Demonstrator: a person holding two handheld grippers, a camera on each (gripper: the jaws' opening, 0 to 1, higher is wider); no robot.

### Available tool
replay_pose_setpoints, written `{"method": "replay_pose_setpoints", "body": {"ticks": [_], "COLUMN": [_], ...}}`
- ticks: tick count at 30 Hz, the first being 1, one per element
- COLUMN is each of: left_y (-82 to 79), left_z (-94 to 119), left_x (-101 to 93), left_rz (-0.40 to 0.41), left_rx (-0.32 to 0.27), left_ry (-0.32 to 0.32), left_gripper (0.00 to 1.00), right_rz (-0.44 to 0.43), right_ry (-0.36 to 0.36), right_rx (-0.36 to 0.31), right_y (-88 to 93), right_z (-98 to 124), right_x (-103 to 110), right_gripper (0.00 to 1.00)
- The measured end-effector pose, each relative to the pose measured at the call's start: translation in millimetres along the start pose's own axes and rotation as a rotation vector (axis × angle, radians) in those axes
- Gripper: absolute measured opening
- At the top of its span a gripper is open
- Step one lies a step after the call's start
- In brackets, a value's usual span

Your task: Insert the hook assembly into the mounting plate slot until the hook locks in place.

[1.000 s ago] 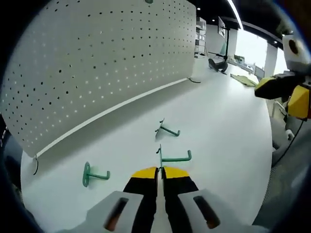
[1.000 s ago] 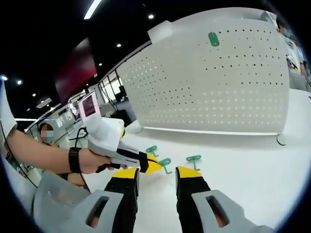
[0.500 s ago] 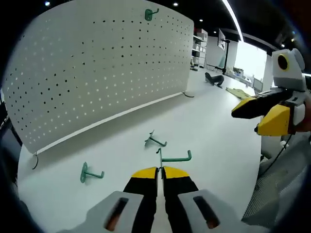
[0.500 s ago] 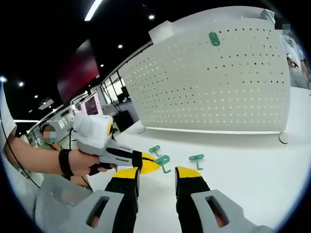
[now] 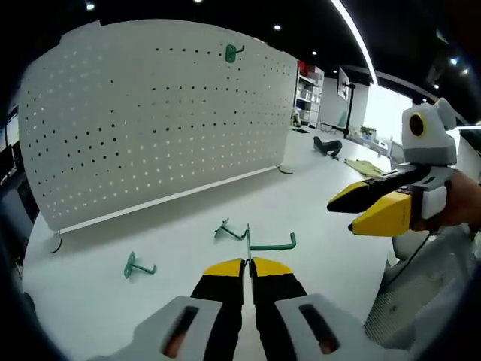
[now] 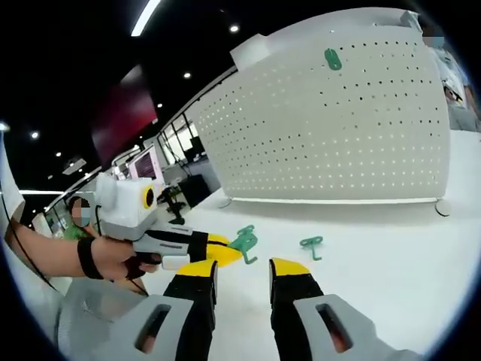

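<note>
The left gripper (image 5: 246,265) is clamped on a green hook (image 5: 269,244) at lower centre; the right gripper (image 6: 242,269) is held parted, empty. The pegboard (image 5: 150,120) is spread across upper left: the hook should be squared to a hole and pressed in.

A broad white table (image 5: 323,203) carries everything here, running from the lower left of the left gripper view out toward the right, where its edge curves away. A white pegboard (image 5: 150,120) stands upright along its far side, across the upper half of the frame, resting on small feet at its lower corners (one foot shows at the lower left corner). Two green hooks lie loose on the tabletop: one (image 5: 135,265) at the lower left, another (image 5: 228,230) near the centre. In the right gripper view a green hook (image 6: 310,244) lies right of centre.
</note>
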State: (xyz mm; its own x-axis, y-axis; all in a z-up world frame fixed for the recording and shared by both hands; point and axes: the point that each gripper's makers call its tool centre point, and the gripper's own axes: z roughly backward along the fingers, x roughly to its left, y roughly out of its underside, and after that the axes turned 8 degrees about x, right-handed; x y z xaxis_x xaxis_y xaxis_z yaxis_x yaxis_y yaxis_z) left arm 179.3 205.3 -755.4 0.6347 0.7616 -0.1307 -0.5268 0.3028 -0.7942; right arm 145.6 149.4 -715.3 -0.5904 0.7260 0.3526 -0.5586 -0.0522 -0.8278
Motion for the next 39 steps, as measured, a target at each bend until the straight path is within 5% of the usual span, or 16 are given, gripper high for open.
{"method": "replay_pose_setpoints", "body": {"ticks": [25,31,39], "left_y": [-16.1,-27.9,-30.1], "left_z": [43,51,55], "left_x": [-26.2,-38.1,-39.7], "left_rz": [0.052,0.033,0.019], "left_rx": [-0.185,-0.249,-0.264], "left_ry": [-0.004,0.049,0.094], "left_gripper": [0.04,0.04,0.04], "right_rz": [-0.070,-0.091,-0.171], "right_ry": [-0.123,-0.124,-0.096], "right_rx": [-0.054,-0.058,-0.083], "right_y": [-13.2,-13.0,-18.1], "right_z": [-10,-9,-7], "right_x": [34,39,44], "right_gripper": [0.14,0.10,0.05]}}
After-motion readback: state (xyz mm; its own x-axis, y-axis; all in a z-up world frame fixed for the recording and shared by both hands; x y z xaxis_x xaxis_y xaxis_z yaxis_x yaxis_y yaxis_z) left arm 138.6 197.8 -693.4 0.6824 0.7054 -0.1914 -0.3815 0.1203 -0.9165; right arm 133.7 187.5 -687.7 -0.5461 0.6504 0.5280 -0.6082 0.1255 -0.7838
